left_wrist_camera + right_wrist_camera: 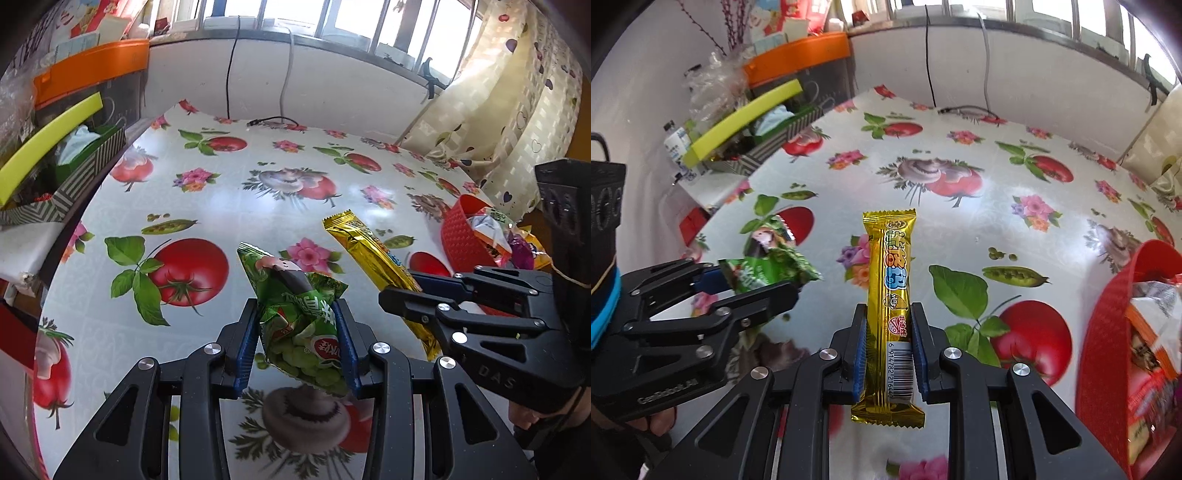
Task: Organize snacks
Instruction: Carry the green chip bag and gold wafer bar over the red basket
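My left gripper (298,314) is shut on a green snack bag (295,317), held just above the table; the same bag (768,258) shows at the left of the right wrist view with that gripper (753,282) around it. My right gripper (888,314) is shut on a long gold snack bar (890,295), its blue pads pressing both sides near the barcode. In the left wrist view that gold bar (373,247) juts up and left from the right gripper (402,288). A red basket (461,236) holding several snack packs stands at the right; in the right wrist view the basket (1104,325) sits close by.
The table (229,206) wears a glossy cloth printed with tomatoes and flowers. A striped box (764,151) with a yellow-green strip and an orange-rimmed bin (798,55) stand at the far left. Cables (960,109) trail onto the table's back edge. A curtain (509,122) hangs at the right.
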Motion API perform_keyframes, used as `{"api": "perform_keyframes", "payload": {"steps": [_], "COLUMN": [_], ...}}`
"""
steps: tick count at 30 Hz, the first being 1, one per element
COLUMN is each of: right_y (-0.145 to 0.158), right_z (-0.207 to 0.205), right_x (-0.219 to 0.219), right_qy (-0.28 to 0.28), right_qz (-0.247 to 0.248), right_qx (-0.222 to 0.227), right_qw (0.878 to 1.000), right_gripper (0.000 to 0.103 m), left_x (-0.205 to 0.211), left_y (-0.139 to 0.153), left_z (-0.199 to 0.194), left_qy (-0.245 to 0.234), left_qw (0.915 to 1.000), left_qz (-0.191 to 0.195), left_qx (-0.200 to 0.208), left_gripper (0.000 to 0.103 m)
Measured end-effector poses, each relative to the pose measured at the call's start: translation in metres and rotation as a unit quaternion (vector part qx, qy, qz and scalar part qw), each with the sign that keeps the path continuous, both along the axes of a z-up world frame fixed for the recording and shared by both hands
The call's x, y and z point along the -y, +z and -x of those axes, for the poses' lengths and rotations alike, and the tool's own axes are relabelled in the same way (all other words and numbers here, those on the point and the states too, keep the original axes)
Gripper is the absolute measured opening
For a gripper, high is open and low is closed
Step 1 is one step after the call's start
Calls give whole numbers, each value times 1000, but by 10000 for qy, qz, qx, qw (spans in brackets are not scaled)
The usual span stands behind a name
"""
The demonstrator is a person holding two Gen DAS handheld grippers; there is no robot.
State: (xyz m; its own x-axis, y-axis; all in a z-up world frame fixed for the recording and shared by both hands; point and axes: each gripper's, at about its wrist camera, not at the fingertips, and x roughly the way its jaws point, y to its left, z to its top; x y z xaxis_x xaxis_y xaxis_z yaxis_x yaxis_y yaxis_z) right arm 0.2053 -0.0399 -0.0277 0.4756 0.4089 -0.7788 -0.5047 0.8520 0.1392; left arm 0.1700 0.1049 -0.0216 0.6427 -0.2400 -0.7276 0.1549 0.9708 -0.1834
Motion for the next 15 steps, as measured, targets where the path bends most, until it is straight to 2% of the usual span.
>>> {"api": "perform_keyframes", "payload": {"steps": [15], "right_y": [55], "right_z": [55], "right_x": [44], "right_qy": [-170], "right_qz": [-394], "right_qx": [480], "right_qw": [9979], "right_gripper": [20], "left_x": [40], "left_y": [45], "left_z": [35], "left_qy": [-150], "left_qw": [9991], "left_qz": [-101], "left_qx": [381], "left_gripper": [40]}}
